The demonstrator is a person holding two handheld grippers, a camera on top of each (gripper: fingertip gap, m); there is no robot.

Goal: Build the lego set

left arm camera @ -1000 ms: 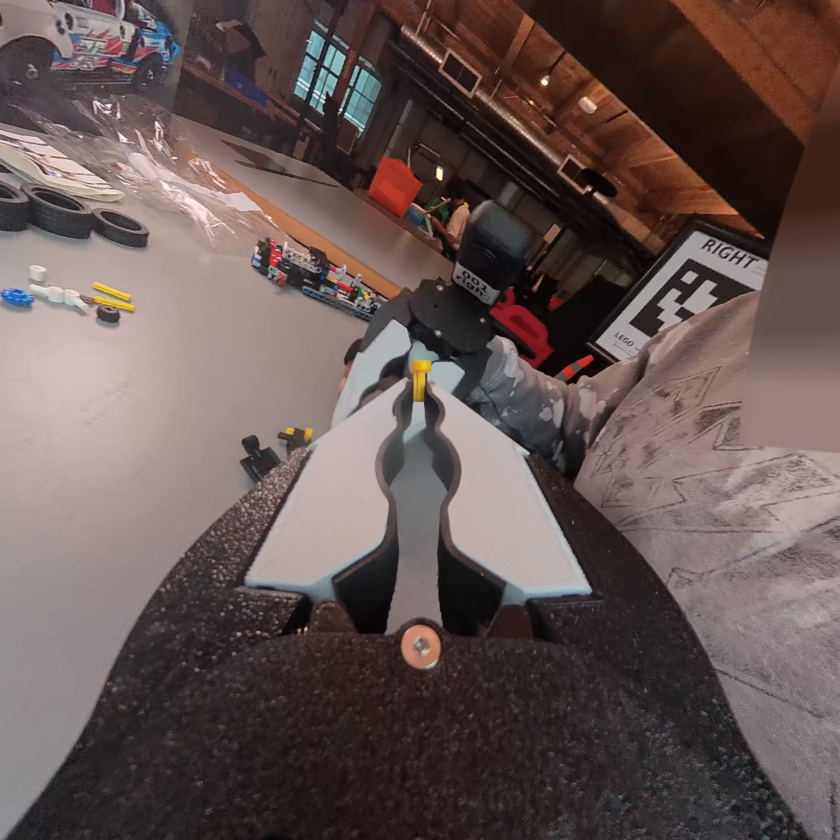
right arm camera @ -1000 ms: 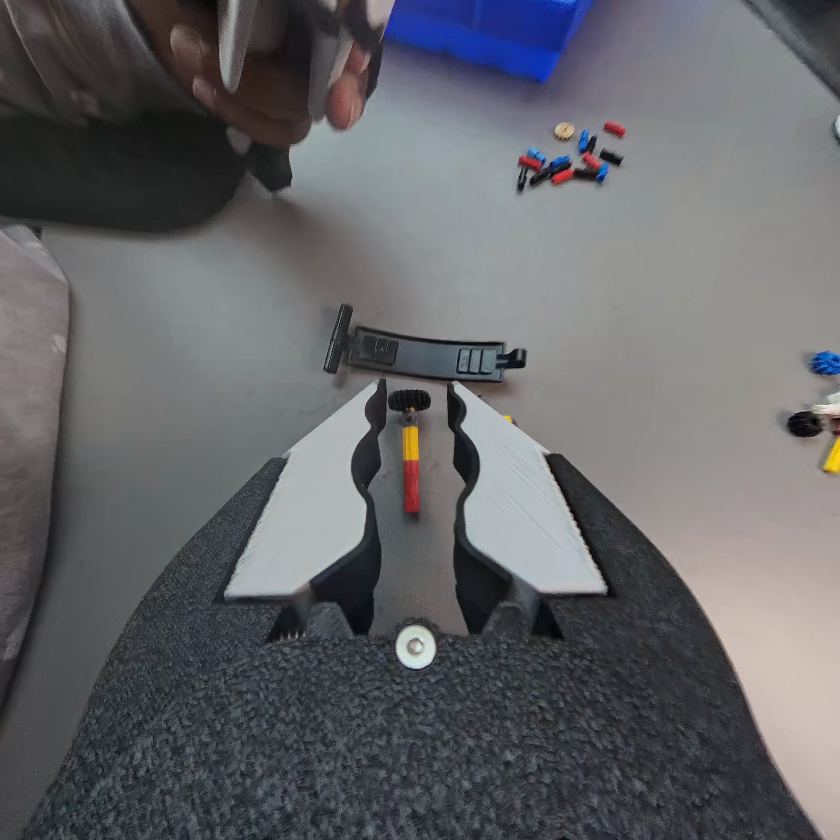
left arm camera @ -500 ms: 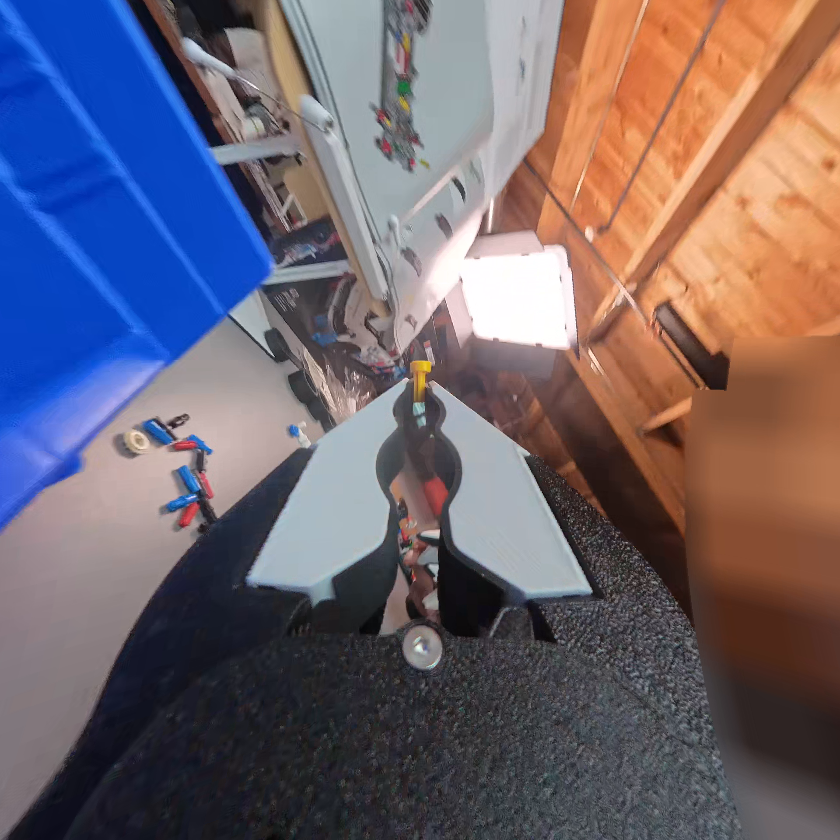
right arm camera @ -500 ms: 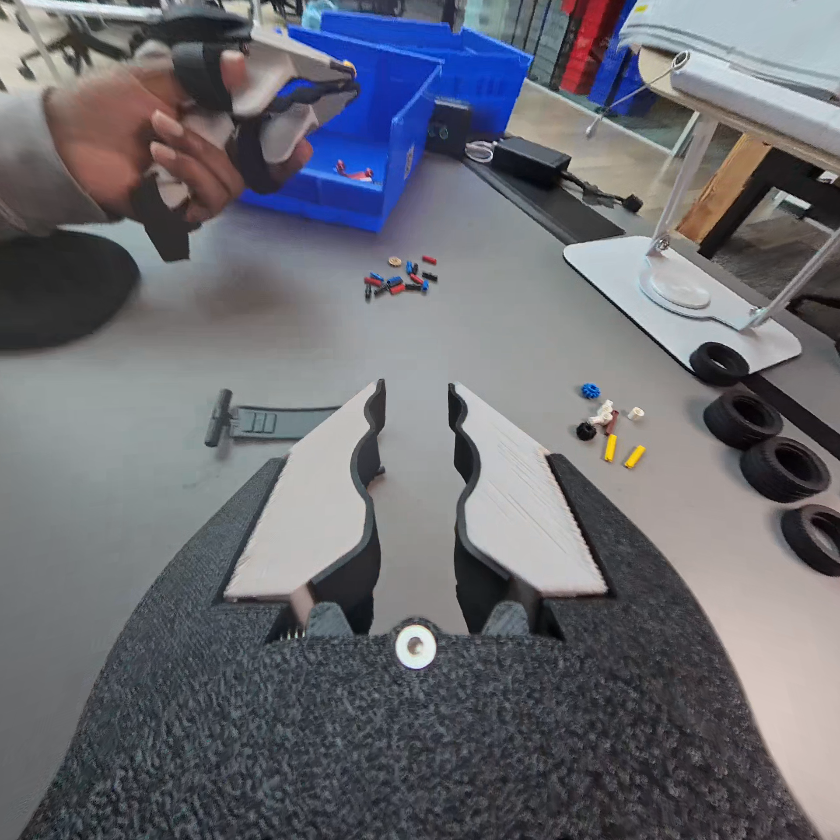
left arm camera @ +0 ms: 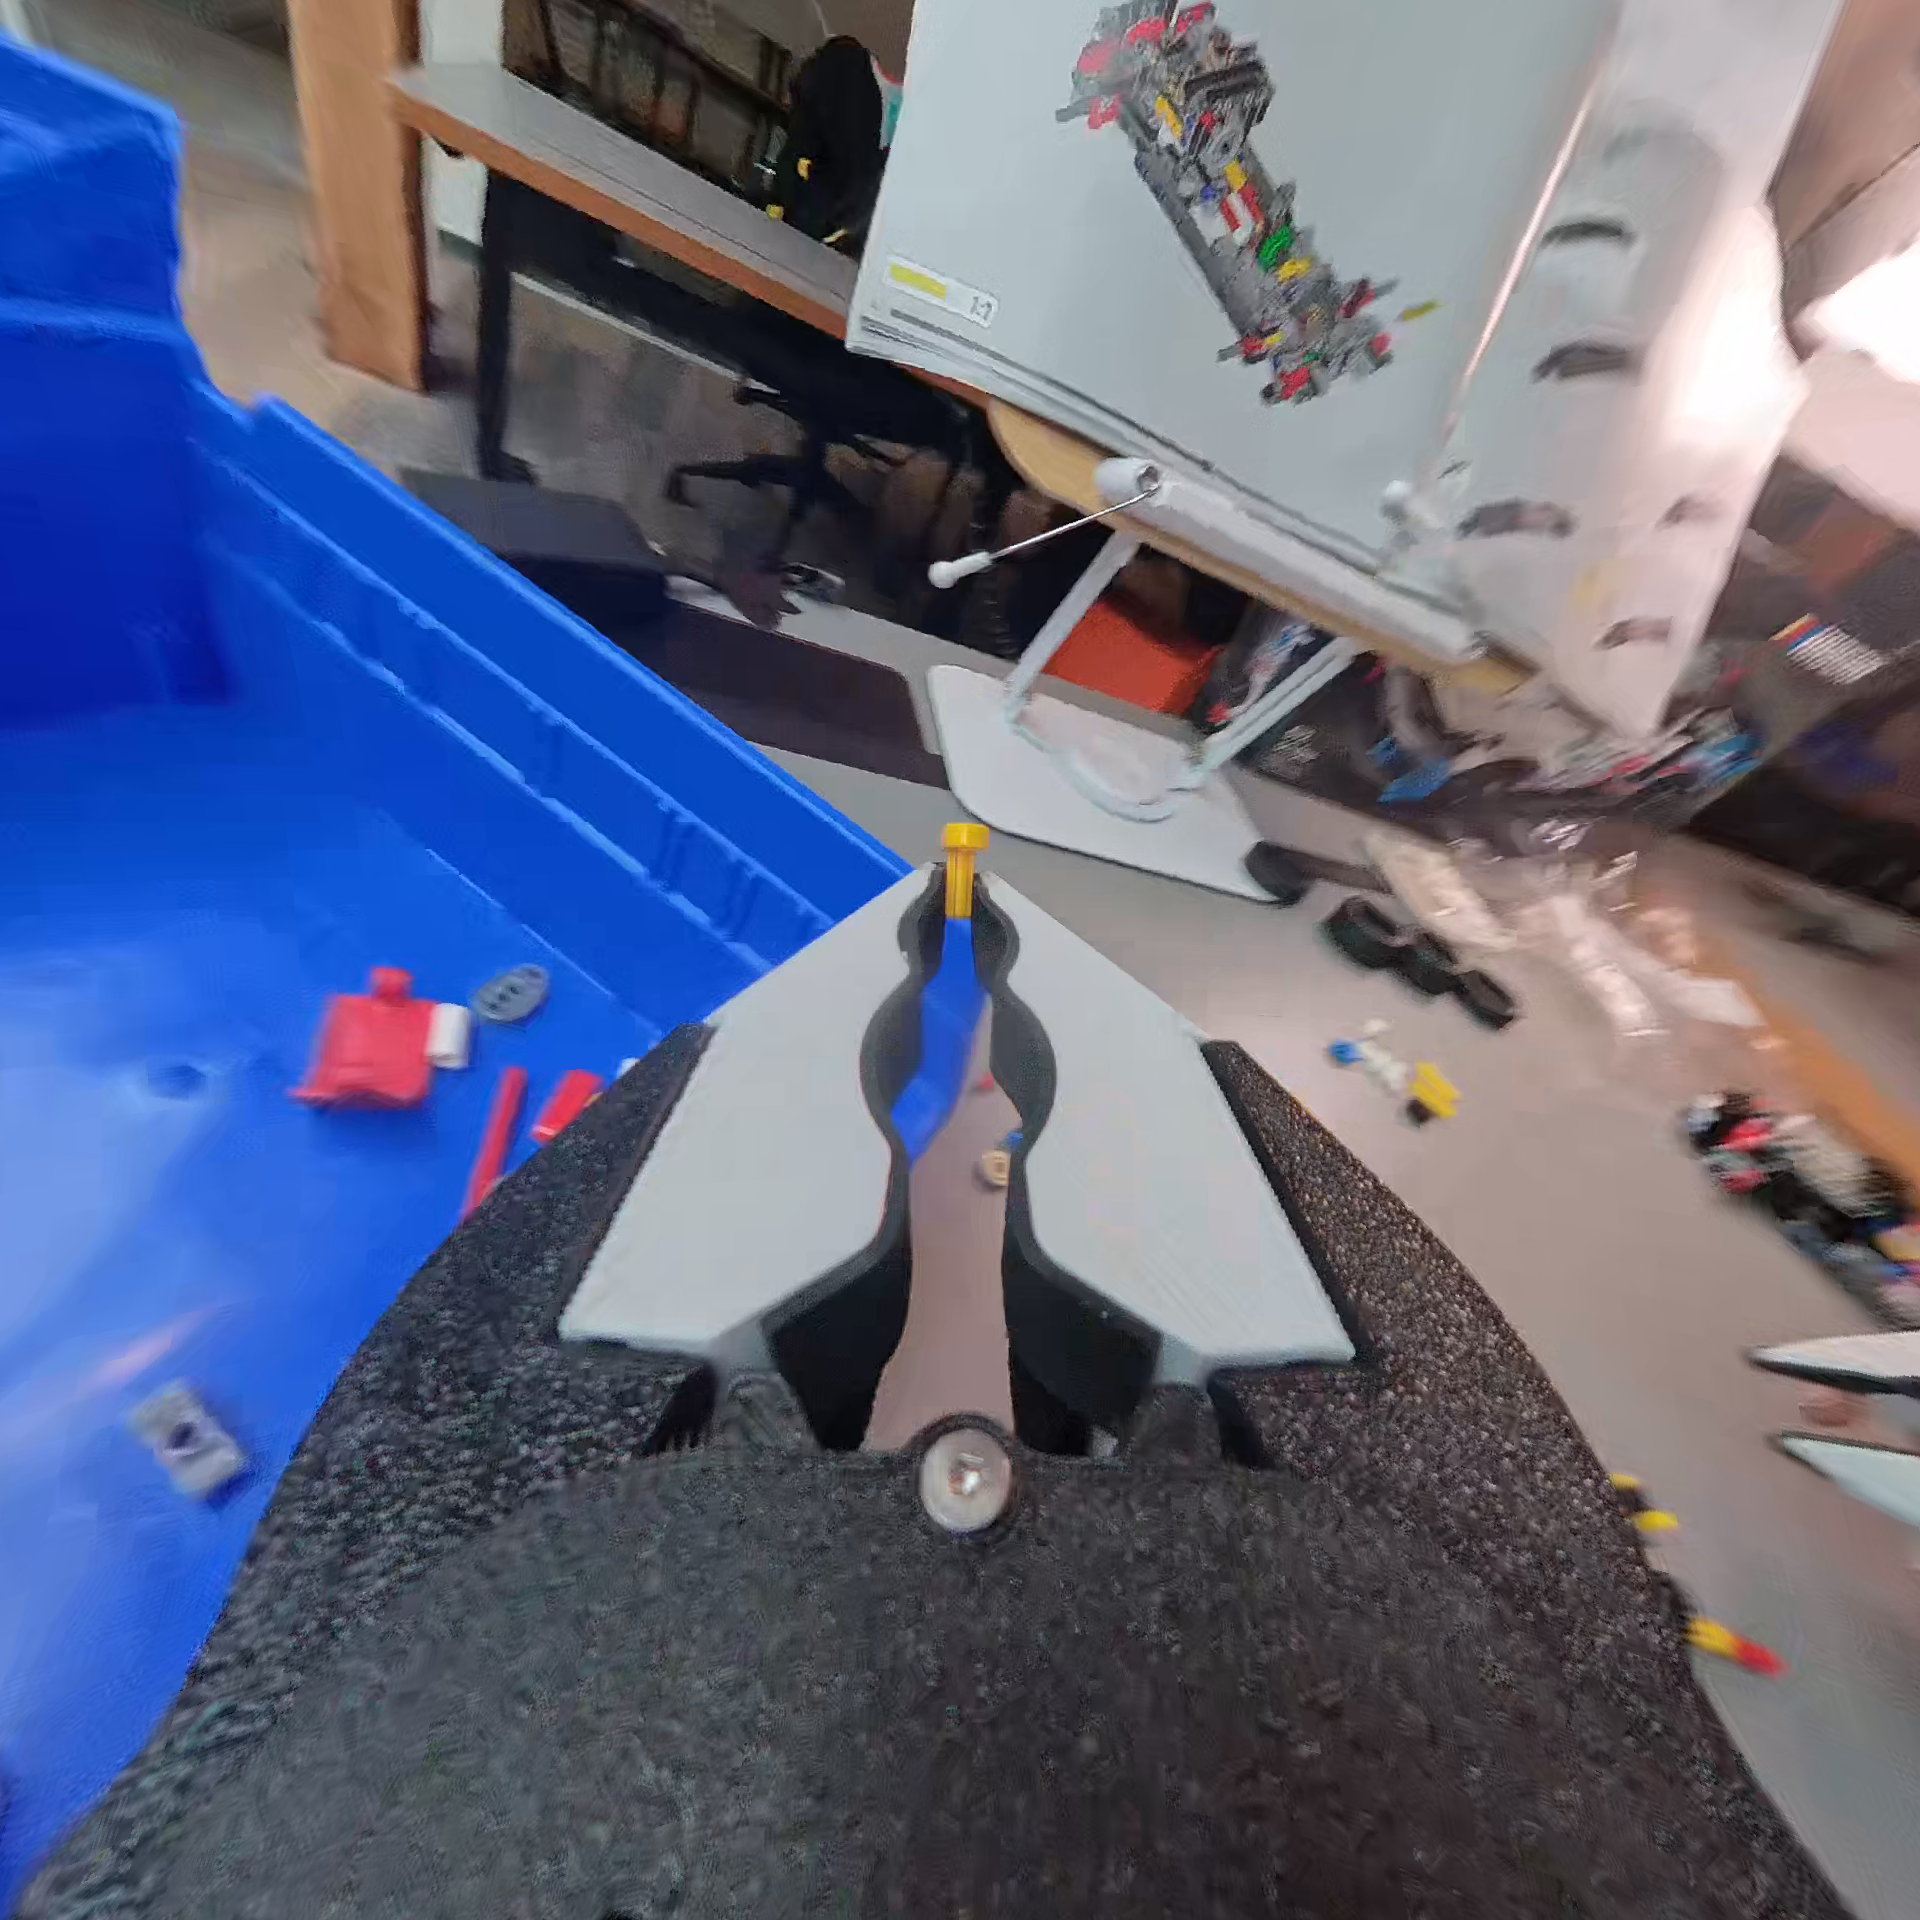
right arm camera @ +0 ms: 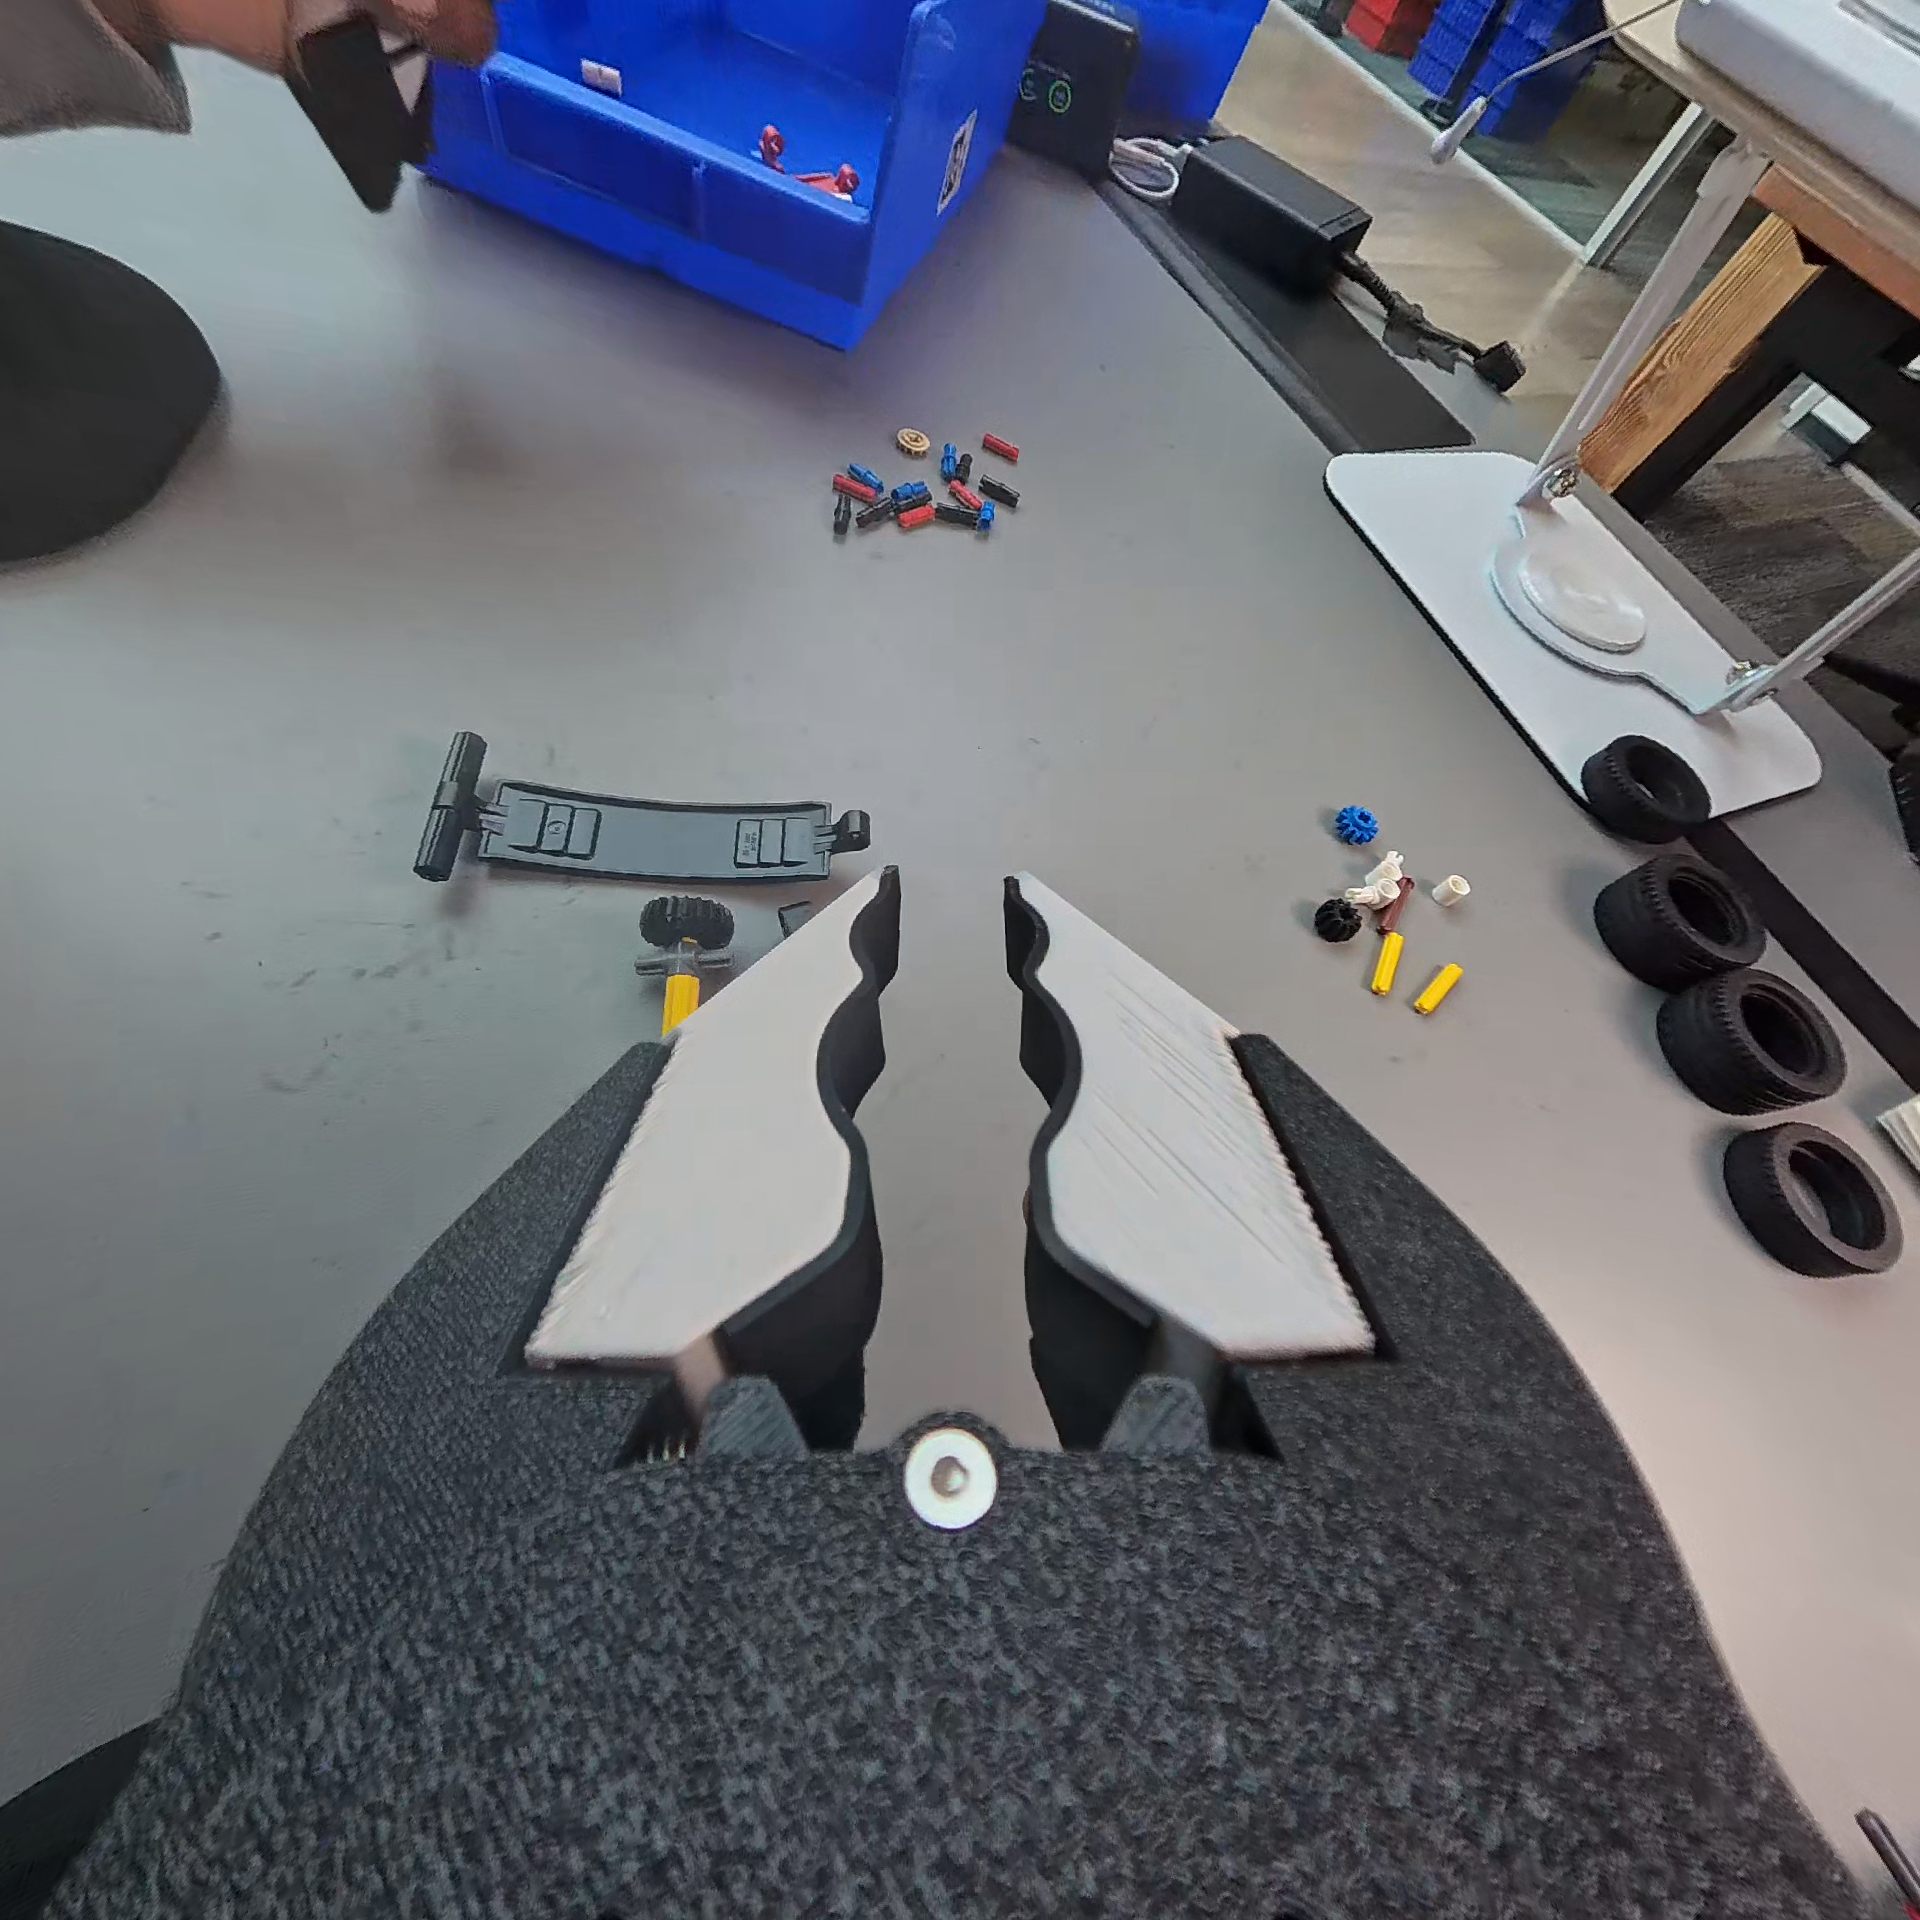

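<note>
My left gripper (left arm camera: 961, 902) is shut on a small yellow pin (left arm camera: 963, 860) that sticks out past its tips. It hangs over the edge of a blue bin (left arm camera: 312, 831) that holds red pieces (left arm camera: 364, 1049). My right gripper (right arm camera: 948, 888) is open and empty above the grey table. A black curved panel (right arm camera: 644, 831) lies just ahead of it to the left. A black gear on a yellow axle (right arm camera: 683, 951) lies beside its left finger. A heap of small red, blue and black pins (right arm camera: 925, 488) lies farther ahead. The hand with the left gripper (right arm camera: 353, 94) shows at the top left.
Several black tyres (right arm camera: 1745, 1039) line the right edge. Small yellow, white, blue and black parts (right arm camera: 1387, 914) lie to the right. A white stand (right arm camera: 1558, 603) holds the instruction booklet (left arm camera: 1195, 187). The blue bin also shows at the back (right arm camera: 707, 166), with a black power brick (right arm camera: 1268, 213). Some 30 cm of space lies between my two pairs of fingers.
My left gripper has swung from near the person over to the blue bin, still holding the yellow pin. My right gripper has lifted off the gear axle and shifted right, staying open.
</note>
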